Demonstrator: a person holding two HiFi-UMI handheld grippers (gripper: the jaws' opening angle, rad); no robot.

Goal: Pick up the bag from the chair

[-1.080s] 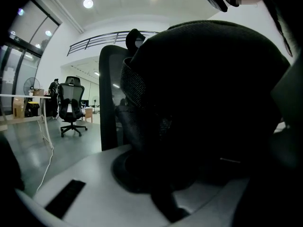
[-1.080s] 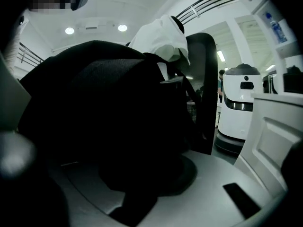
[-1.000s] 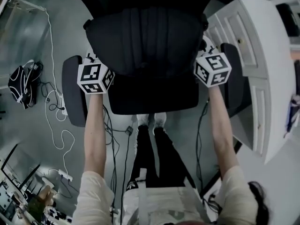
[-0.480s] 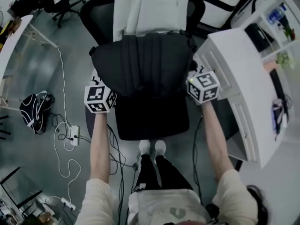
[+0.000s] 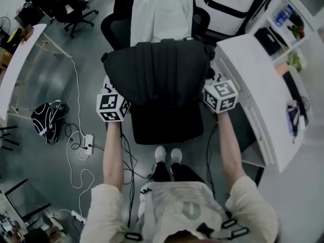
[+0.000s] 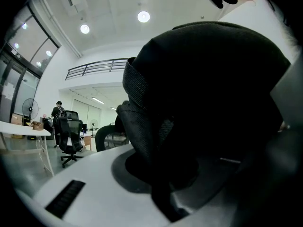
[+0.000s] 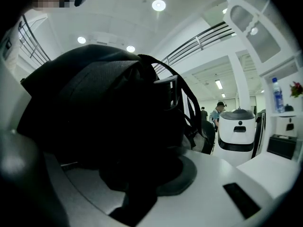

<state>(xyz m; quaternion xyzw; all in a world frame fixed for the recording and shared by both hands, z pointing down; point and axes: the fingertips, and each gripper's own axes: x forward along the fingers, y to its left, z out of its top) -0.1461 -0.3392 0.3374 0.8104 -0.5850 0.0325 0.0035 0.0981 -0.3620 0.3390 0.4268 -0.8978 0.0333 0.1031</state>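
- While pressed almost together, left gripper (image 5: 112, 106) pinches black bag (image 5: 159, 70) at its left edge.
- Slightly spread, right gripper (image 5: 220, 95) pinches its right edge.
- Between them, upper centre of frame, bag hangs over chair (image 5: 164, 126).

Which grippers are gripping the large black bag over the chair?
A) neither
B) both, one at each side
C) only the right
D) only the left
B: the left gripper and the right gripper are each shut on dark fabric at opposite sides of the bag, above the chair seat.
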